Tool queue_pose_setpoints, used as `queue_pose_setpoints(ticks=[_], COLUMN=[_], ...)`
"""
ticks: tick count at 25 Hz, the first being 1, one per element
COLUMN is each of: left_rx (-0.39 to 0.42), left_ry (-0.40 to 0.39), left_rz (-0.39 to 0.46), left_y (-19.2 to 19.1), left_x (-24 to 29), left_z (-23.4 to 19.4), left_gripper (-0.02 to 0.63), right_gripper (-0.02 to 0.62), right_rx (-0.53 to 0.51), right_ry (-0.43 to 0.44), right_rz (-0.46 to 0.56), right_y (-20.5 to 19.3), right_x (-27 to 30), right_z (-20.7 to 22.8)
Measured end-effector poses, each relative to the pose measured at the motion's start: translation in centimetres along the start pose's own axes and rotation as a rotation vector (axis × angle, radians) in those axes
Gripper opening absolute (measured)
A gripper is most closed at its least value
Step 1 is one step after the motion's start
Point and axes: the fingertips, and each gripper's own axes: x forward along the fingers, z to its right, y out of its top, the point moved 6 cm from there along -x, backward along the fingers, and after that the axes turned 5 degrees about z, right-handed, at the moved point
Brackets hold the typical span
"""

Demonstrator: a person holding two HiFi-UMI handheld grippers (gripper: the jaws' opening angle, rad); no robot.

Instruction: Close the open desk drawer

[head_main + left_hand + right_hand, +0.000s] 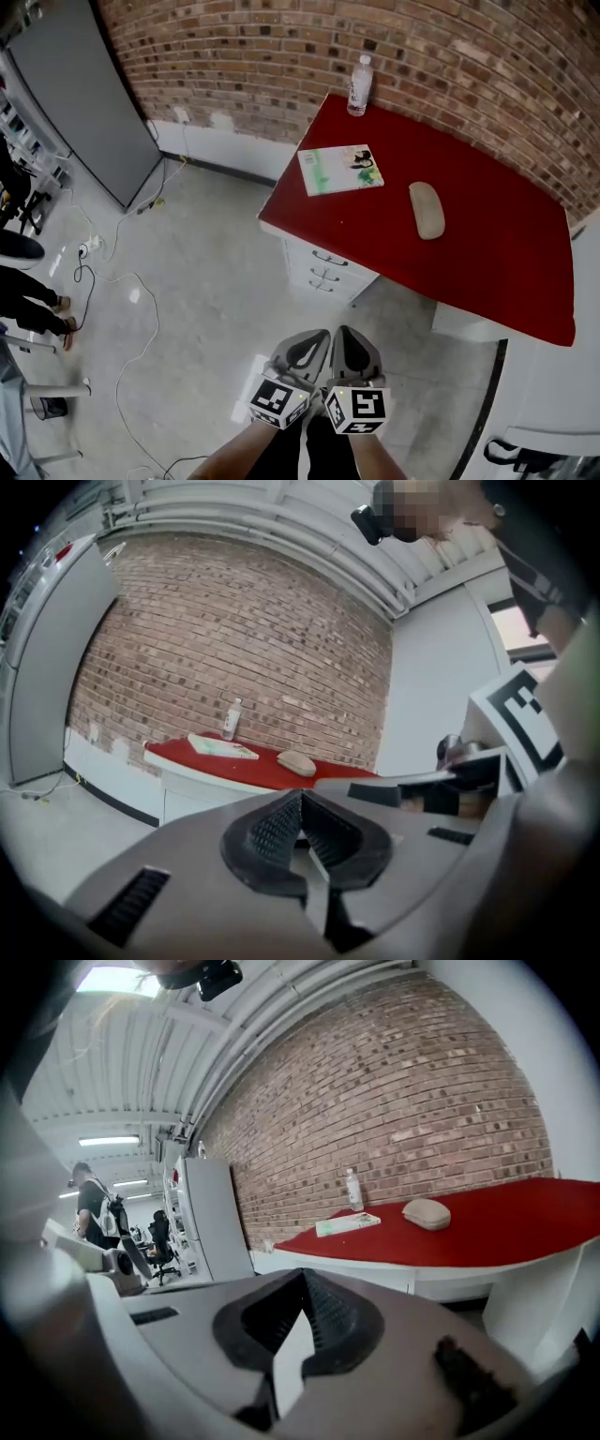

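Far left, a tall grey panel stands against the brick wall, and a thin dark cable snakes over the pale floor.

Near centre, the left hand-held gripper is held up in front of the person. Its own view shows the ribbed black pads pressed together with nothing between them. It is well short of the table.

Just beyond it is the task's thing, the white three-drawer pedestal, tucked under the near left corner of the red-topped table. From this steep angle all three handled fronts appear to sit flush, and no drawer visibly juts out.

Right beside its partner, the right hand-held gripper is closed on nothing too, pads meeting.

On the table lie a green-and-white booklet, a clear plastic bottle at the far edge by the wall, and a beige oval mouse further right.

As a judgement, this fits a drawer already pushed home with both grippers clear of it. It equally fits one ajar by too little to show from above. Either way, nothing is in contact now. Any further work would call for a closer look at those fronts and a flat, closed-jaw push on whichever one stands proud.
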Motion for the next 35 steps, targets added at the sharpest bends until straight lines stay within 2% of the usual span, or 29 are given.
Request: queue_pose_setpoints(ticks=[5,12,19,24,30,35], left_rx=[-0.031,0.006,0.022,0.059,0.071,0.074], left_ry=[0.028,0.062,0.098,0.096,0.116,0.156], left_rz=[0.008,0.009,0.040,0.047,0.068,0.089], left_y=[3.6,7.1,9.0,9.2,9.9,10.5], left_x=[-1.1,-3.2,-5.6,-6.4,-7.1,-7.4], left_z=[2.8,4.2,5.6,6.8,6.8,5.9], left_gripper=[0.009,0.009,0.009,0.009,0.009,0.009], right_gripper=[0.006,0.005,0.006,0.006,0.006,0.006], right_rx=[0.017,0.003,0.017,0.043,0.010,0.031], right_ry=[0.022,0.000,0.017,0.020,0.040,0.011], right_rz=[-0.004,0.014,0.011,0.037,0.058,0.072], right_y=[3.6,7.1,7.2,7.2,7.8,7.9], right_x=[-2.6,-5.7,-9.2,-10.8,-11.4,-11.4], right_z=[0.0,0.0,-1.6,-2.2,-3.1,-3.3])
